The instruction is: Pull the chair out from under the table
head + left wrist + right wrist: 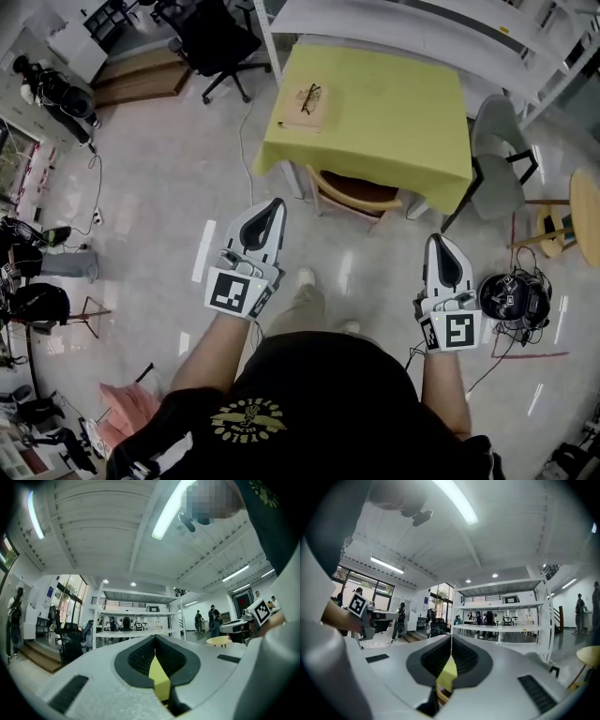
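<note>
- Nearest, the person's forearms reach forward with a gripper in each hand. Both are held level and aimed at the counter, which looks like a lined-up approach rather than a grasp.
- The left gripper (pixel 274 208) has its jaws pressed together with nothing between them. In its own view only a thin slit remains, and the yellow of the cloth ahead shows through it.
- The right gripper (pixel 438 246) is the same, jaws closed and empty. Its slit shows yellow and a sliver of wood below, probably the chair.
- Bare floor (pixel 169 187) lies between both grippers and the chair, so neither touches it.
- The chair (pixel 352 192) is wooden with a curved back rail and a brown seat. It is tucked under the near edge of the counter, and only the rail and part of the seat show.
- The pull has evidently not begun. The jaws would have to spread before they could take the back rail, which is the handiest part facing the person.
- The counter (pixel 394 112) wears a yellow cloth. A book (pixel 305 105) with glasses on top lies near its far left corner.
- A grey chair (pixel 495 159) stands beside the counter's right end, and a black office chair (pixel 214 42) sits beyond to the left.
</note>
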`<state>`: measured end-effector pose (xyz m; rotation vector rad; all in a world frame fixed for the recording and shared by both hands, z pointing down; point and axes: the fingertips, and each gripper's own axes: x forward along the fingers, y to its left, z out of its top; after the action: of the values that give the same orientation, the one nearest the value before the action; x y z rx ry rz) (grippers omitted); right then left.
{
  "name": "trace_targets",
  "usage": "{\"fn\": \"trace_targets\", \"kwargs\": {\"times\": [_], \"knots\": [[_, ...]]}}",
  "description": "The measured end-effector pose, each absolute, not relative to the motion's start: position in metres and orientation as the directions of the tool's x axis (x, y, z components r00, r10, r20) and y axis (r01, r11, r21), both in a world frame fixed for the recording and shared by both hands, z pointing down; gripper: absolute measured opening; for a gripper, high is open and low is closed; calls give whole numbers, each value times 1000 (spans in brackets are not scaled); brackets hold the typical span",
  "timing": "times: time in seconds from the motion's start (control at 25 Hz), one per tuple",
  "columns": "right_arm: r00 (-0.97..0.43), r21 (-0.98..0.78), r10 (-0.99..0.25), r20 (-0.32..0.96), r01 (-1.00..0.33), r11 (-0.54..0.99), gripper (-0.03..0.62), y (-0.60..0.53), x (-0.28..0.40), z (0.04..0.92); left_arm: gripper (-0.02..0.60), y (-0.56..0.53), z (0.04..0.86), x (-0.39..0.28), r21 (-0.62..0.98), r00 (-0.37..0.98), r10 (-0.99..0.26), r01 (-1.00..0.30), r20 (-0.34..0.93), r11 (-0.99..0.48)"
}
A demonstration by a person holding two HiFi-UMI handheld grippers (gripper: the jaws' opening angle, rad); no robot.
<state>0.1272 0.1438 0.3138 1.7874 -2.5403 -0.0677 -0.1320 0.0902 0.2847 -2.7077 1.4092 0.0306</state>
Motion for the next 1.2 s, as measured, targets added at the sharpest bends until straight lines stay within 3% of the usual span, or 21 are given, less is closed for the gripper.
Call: {"fn": "trace_targets", "kwargs": {"times": [1.2], "knots": [[-171, 87, -983, 65, -980, 177, 12, -18, 65, 315, 6, -106, 324, -168, -17, 742, -670, -670, -6, -742]]}}
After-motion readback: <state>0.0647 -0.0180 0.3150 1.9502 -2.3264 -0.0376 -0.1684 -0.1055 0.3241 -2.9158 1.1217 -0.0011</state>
